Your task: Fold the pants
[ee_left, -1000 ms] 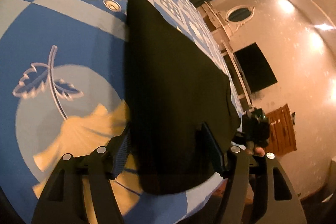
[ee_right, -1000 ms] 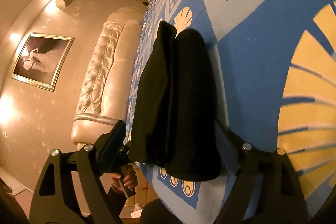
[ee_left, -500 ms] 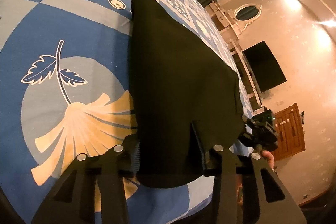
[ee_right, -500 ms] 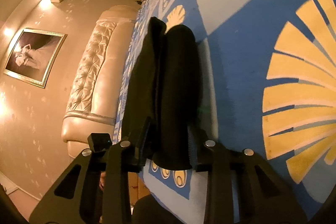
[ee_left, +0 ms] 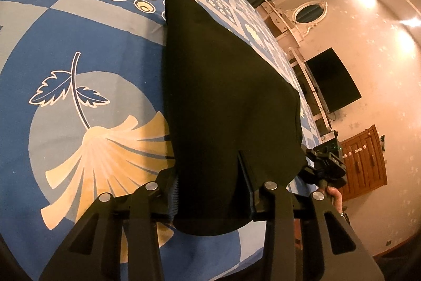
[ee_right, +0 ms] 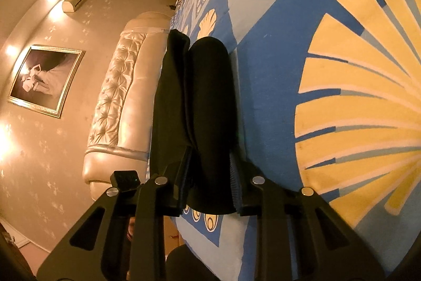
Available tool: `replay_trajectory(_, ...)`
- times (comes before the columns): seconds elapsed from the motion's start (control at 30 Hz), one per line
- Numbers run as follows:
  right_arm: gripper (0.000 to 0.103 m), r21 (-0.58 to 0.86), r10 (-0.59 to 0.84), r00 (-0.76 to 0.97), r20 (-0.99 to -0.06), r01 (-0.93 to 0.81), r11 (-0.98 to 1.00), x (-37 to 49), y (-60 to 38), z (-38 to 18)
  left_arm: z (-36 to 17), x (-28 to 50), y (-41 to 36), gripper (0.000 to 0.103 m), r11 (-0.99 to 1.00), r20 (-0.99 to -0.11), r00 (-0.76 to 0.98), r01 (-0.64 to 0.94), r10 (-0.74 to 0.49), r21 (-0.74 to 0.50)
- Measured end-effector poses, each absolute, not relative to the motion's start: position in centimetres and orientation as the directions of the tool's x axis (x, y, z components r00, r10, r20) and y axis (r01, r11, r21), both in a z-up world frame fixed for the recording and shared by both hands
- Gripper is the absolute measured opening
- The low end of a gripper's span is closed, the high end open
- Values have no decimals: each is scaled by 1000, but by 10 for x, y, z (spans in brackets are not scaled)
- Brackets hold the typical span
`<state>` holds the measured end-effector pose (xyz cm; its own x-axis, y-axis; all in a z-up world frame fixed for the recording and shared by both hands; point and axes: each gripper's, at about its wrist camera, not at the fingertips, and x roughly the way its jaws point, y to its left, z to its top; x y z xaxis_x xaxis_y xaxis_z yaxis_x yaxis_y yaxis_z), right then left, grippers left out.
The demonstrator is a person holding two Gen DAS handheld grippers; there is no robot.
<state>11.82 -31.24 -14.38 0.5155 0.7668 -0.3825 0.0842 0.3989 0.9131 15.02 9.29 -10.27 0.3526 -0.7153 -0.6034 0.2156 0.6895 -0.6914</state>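
— Gripping the black pants (ee_left: pixel 226 102) on the patterned bed (ee_left: pixel 79 49), the left gripper (ee_left: pixel 210 191) is clamped on one end fold.

— The right gripper (ee_right: pixel 210 175) is closing on the thick roll; soft, floppy cloth, probably best pinched through every layer.

pants (ee_left: pixel 226 102) on bedspread (ee_left: pixel 86 49) | left tool (ee_left: pixel 210 191) at one end | right tool (ee_right: pixel 209 183) at another

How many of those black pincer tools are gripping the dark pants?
2. The left gripper clamps the near end of the pants; the right gripper, its jaws closing, pinches the folded layers at the bedspread's edge.
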Motion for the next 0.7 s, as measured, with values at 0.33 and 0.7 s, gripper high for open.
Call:
replay_trajectory(0.33, 26, 918, 767, 522, -373, 91, 385, 118, -317, -146, -104, 145, 97, 43, 679, -590, 362, 207, -722, -704)
replay_trajectory(0.7, 44, 916, 739, 552, -386, 135, 377, 87, -340, -140, -100, 133, 102, 74, 710, -609, 406, 162, -681, -686)
